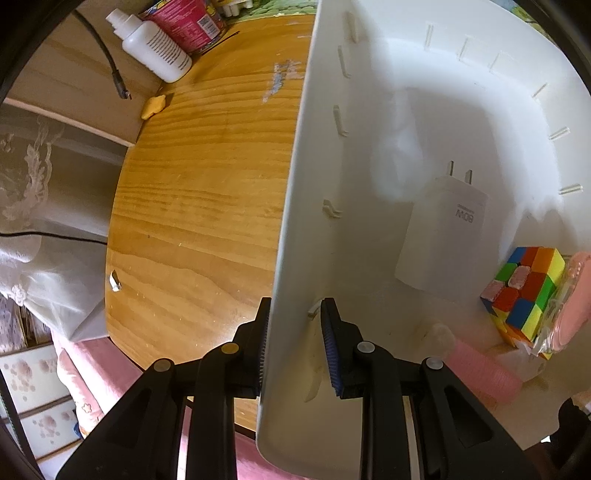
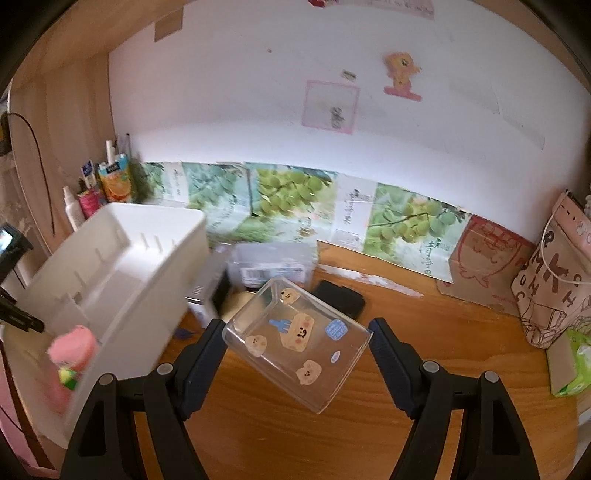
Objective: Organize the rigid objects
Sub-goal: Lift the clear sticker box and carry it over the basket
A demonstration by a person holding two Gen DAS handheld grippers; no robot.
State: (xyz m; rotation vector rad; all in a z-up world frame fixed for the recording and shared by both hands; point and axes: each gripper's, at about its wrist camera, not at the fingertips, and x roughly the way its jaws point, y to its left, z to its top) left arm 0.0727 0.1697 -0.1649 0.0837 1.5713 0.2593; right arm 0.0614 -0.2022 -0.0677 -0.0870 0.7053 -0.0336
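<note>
My left gripper [image 1: 295,328] is shut on the near wall of a white plastic bin [image 1: 295,206], one finger outside, one inside. The bin is tilted. Inside lie a white charger [image 1: 439,232], a colourful puzzle cube [image 1: 524,295], a pink roller [image 1: 484,373] and a pink item in clear wrap [image 1: 572,302]. In the right wrist view the bin [image 2: 122,266] is at the left. My right gripper [image 2: 297,354] holds a clear plastic box with bear stickers [image 2: 295,339] between its jaws, above the wooden table [image 2: 443,343].
A white bottle [image 1: 155,46], a red can [image 1: 184,18] and a yellow piece [image 1: 153,106] sit at the table's far left. Behind the clear box are a translucent container [image 2: 271,264], a black object [image 2: 340,297] and a small box [image 2: 207,291]. A paper bag [image 2: 554,280] stands right.
</note>
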